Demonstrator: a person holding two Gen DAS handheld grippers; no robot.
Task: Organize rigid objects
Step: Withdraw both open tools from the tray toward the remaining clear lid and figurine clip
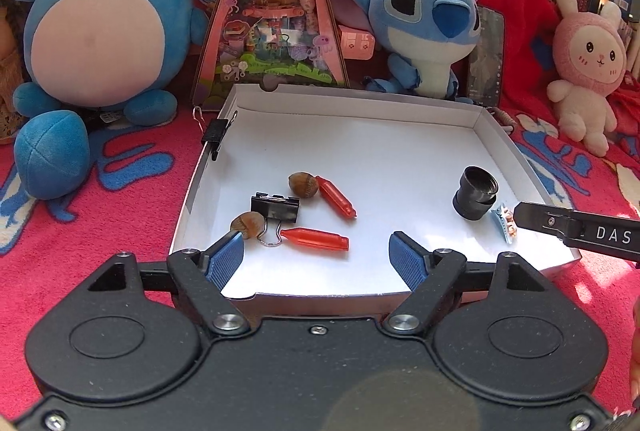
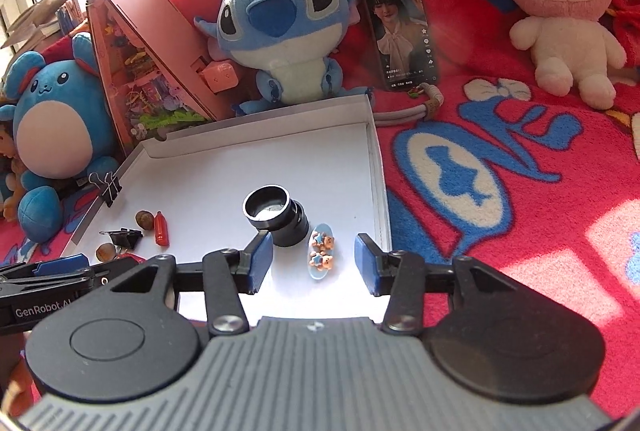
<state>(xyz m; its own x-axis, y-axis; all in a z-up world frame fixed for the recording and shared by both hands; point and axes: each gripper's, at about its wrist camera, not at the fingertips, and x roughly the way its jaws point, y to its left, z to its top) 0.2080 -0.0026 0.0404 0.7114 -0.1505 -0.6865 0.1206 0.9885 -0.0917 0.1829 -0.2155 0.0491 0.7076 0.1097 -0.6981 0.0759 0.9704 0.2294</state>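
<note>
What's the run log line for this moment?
left gripper: open, empty | right gripper: open over hair clip | tray: clips, nuts, lens inside

Right gripper (image 1: pixel 520 217) cut off by frame edge, fingers unseen

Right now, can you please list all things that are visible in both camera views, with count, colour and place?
white tray: one, white, on the red blanket.
binder clips: two, black; one lying in the tray, one clipped on its left wall.
red tubes: two, red, tray's left part.
nuts: two, brown, beside the clip.
lens: one, black, tray's right part.
hair clip: one, pale blue with bears, right of the lens.
plush toys: three; two blue, one pink rabbit, behind the tray.
toy box: one, pink, triangular.
phone: one, black, leaning.
left tool: open, empty.
right tool: open around the hair clip.
</note>
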